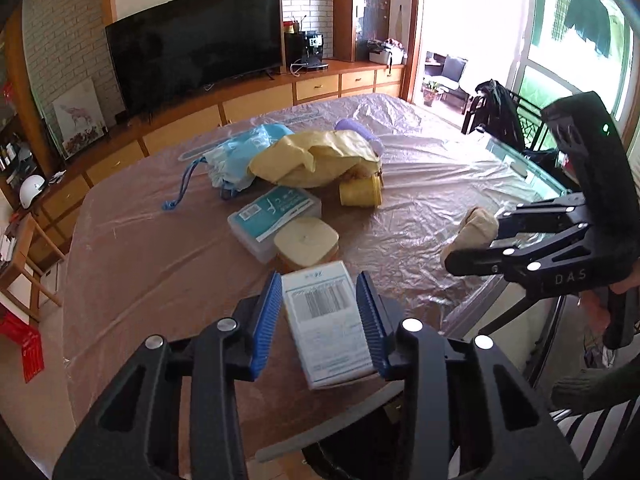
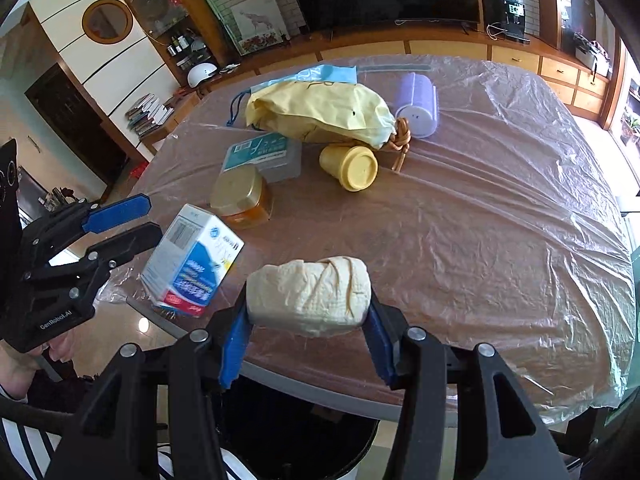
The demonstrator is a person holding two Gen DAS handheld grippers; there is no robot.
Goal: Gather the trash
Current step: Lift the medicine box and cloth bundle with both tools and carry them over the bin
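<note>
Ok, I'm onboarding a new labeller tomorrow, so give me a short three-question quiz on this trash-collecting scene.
1. True or false: the right tool grips the yellow cup.
2. Between the pads of the left tool is: A) white barcoded box B) purple roller C) honey jar
3. Fill in: the ___ bag lies over the blue bag.
Key: 1 false, it grips a cream crumpled wad. 2 A. 3 yellow bag.
</note>
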